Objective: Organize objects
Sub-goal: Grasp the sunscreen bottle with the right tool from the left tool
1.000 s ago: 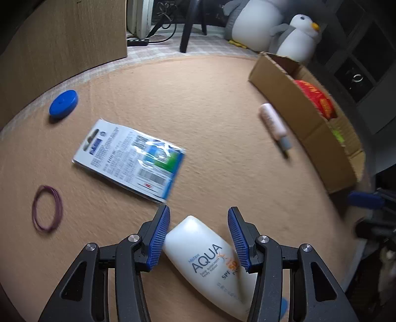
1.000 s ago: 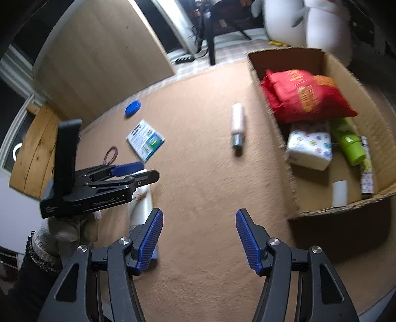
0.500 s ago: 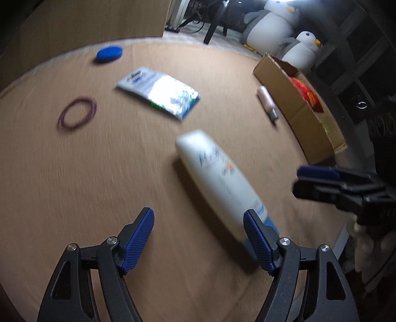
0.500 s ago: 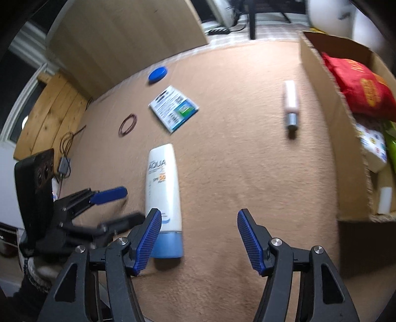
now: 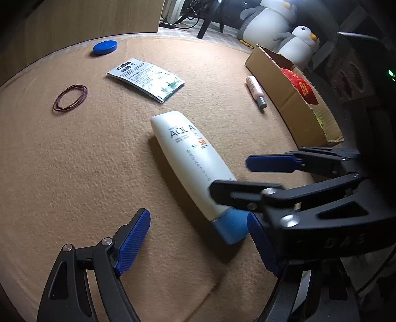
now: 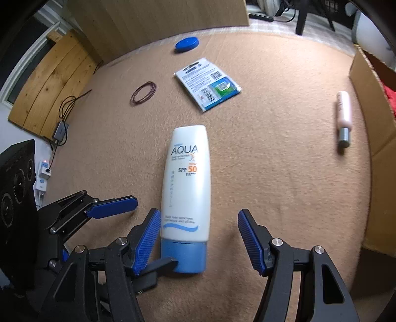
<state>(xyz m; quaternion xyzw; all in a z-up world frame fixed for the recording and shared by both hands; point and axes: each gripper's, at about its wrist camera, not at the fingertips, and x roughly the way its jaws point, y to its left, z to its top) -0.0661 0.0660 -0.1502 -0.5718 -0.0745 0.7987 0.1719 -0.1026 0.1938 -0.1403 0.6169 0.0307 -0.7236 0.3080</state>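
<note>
A white AQUA sunscreen tube [image 6: 186, 183] with a blue cap lies flat on the tan felt table [image 6: 272, 185]. My right gripper [image 6: 199, 242] is open and straddles the cap end, with neither pad touching it. In the left wrist view the same tube [image 5: 190, 158] lies ahead and to the right. My left gripper [image 5: 198, 242] is open and holds nothing, its right pad close to the blue cap [image 5: 230, 229]. The right gripper's fingers [image 5: 272, 162] cross in from the right. The left gripper's fingers [image 6: 111, 206] reach in at lower left of the right wrist view.
Further back lie a printed packet [image 6: 208, 84], a dark rubber band [image 6: 143, 93] and a blue lid [image 6: 186, 44]. A pink tube [image 6: 343, 116] rests beside an open cardboard box [image 5: 284, 91] holding a red bag [image 5: 299, 84]. Penguin plushes [image 5: 272, 22] sit beyond the table.
My left gripper opened wider and drew back from the tube, which now lies ahead of it. My right gripper swung left and closed in over the tube's cap end.
</note>
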